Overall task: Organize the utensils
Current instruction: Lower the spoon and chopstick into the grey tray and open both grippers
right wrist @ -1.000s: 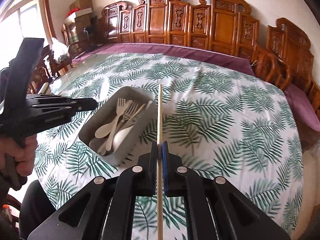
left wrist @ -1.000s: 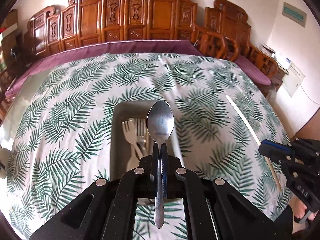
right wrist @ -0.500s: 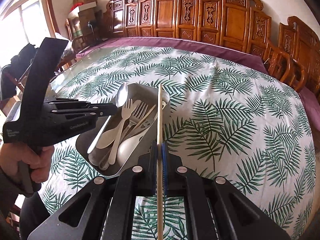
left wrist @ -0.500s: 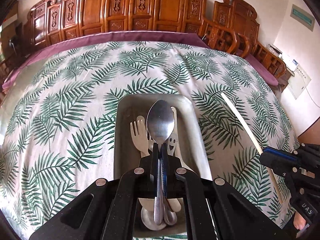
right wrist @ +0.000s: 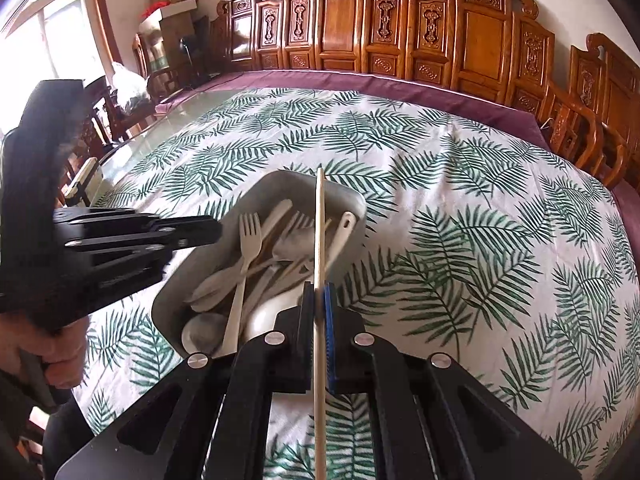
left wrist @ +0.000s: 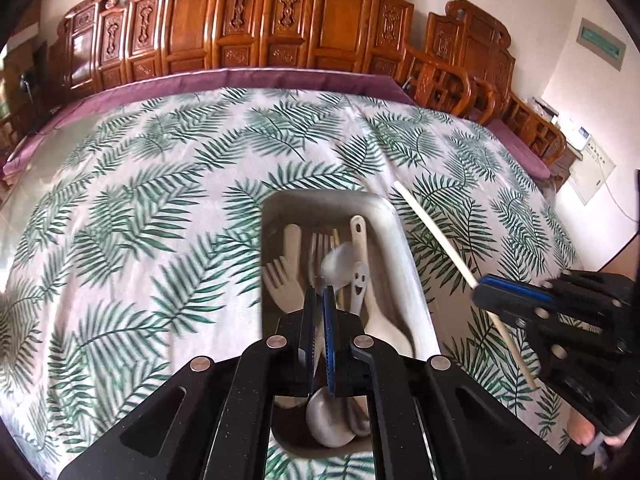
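The right gripper is clenched on a thin pale wooden chopstick, which runs straight ahead from its tips, its far end over the far rim of the grey rectangular tray. The tray lies just ahead and left of this gripper, piled with cream plastic forks and spoons.

The left gripper hangs directly over the tray's near half. Its jaws stand all but together. The silver metal spoon is a blur just beyond the fingertips, above the heap. I cannot tell whether its handle is pinched. To the right of those tips lies a white spoon with a smiling face. A hand grips this gripper's handle.

Beyond both grippers spreads a white tablecloth printed with green palm leaves. Farther off come a purple cloth border and a row of carved brown wooden chairs.
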